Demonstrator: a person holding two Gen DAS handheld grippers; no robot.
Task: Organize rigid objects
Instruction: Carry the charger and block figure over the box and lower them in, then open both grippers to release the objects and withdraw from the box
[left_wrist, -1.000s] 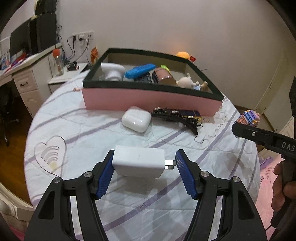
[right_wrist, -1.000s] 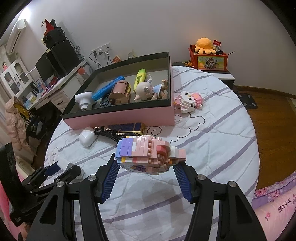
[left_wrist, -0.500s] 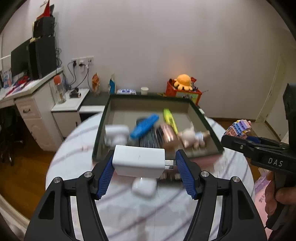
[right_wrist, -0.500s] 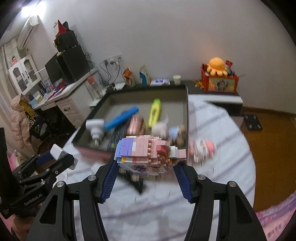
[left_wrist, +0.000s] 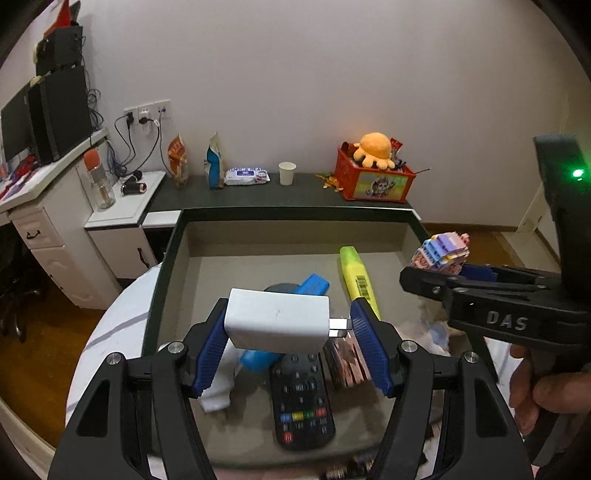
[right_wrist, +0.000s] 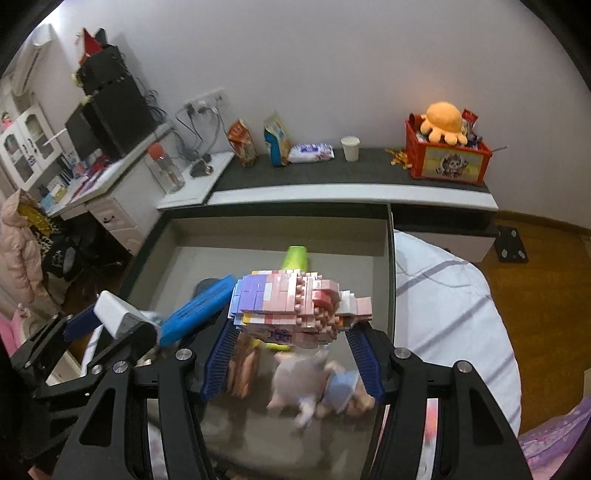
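Observation:
My left gripper (left_wrist: 290, 343) is shut on a white plug charger (left_wrist: 277, 319), its prongs against the right pad, held above the dark-rimmed box (left_wrist: 295, 214). My right gripper (right_wrist: 291, 354) is shut on a pink and purple brick figure (right_wrist: 295, 302), also above the box (right_wrist: 273, 212). In the left wrist view the right gripper (left_wrist: 461, 273) and brick figure (left_wrist: 443, 251) show at the right. In the right wrist view the left gripper (right_wrist: 107, 325) with the charger (right_wrist: 114, 312) shows at lower left.
Inside the box lie a black remote (left_wrist: 301, 402), a blue bar (left_wrist: 310, 286), a yellow highlighter (left_wrist: 356, 278) and a pig doll (right_wrist: 314, 384). Behind it a dark shelf carries a red crate (left_wrist: 375, 182) with an orange plush, a paper cup (left_wrist: 287, 172) and snack bags. A white desk (left_wrist: 55, 206) stands left.
Both grippers have carried their objects forward from above the bedspread to above the box. The box's pink front wall and the items in front of it have dropped out of view.

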